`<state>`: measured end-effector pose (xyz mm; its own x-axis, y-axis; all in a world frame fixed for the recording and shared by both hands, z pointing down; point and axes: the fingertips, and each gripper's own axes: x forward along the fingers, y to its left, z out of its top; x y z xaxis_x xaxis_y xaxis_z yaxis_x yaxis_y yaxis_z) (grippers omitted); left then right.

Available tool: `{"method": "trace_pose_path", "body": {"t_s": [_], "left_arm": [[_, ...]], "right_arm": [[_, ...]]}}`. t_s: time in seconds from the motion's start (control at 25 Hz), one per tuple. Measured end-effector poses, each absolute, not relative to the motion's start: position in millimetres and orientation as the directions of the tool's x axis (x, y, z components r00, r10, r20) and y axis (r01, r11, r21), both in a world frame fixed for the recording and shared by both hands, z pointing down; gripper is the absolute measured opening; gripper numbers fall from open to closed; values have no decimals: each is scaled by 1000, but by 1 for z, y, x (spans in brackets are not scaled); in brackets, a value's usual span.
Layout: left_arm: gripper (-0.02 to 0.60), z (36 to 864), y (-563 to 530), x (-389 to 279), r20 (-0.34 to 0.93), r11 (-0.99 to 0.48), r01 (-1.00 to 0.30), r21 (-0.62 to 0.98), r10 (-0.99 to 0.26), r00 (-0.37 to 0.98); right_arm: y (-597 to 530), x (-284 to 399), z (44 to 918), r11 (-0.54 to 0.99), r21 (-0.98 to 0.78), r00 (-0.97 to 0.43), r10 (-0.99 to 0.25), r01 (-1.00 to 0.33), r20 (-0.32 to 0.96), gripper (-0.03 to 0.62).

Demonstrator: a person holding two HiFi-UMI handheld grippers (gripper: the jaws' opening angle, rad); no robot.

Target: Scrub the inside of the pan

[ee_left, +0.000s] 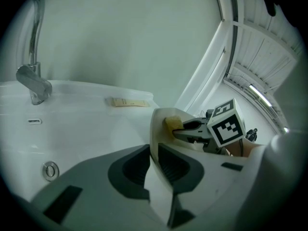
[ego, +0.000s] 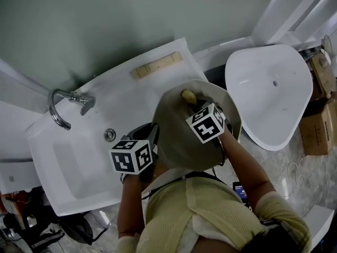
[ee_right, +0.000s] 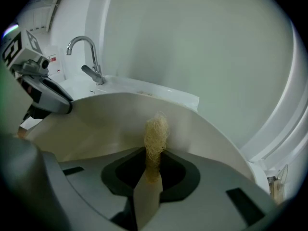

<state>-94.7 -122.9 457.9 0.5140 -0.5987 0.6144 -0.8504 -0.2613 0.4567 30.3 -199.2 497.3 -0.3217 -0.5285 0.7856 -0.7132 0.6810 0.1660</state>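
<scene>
While the beige pan [ego: 176, 141] sits tilted over the right end of the white sink [ego: 79, 162], the left gripper [ee_left: 153, 167] is clamped on its rim, one jaw on each side of the wall. The right gripper [ee_right: 151, 174] pinches a yellow fibrous scrubber [ee_right: 156, 131], whose tip presses against the pan's inner surface near the far rim.

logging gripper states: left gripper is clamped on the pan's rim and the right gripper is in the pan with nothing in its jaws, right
Not quite. The right gripper isn't empty: the right gripper view shows its jaws shut on a yellowish fibrous scrubber. The rest holds: the left gripper is clamped on the rim of the pan.
</scene>
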Motion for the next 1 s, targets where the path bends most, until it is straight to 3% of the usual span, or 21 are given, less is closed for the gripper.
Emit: {"method": "trace_pose_path", "body": {"t_s": [1.0], "left_arm": [[106,459,-123,-96,611,-263,-852,453,-604,511]], "right_arm": [[-147,-38,506,877,52,-486,-313,-477,816,86]]}}
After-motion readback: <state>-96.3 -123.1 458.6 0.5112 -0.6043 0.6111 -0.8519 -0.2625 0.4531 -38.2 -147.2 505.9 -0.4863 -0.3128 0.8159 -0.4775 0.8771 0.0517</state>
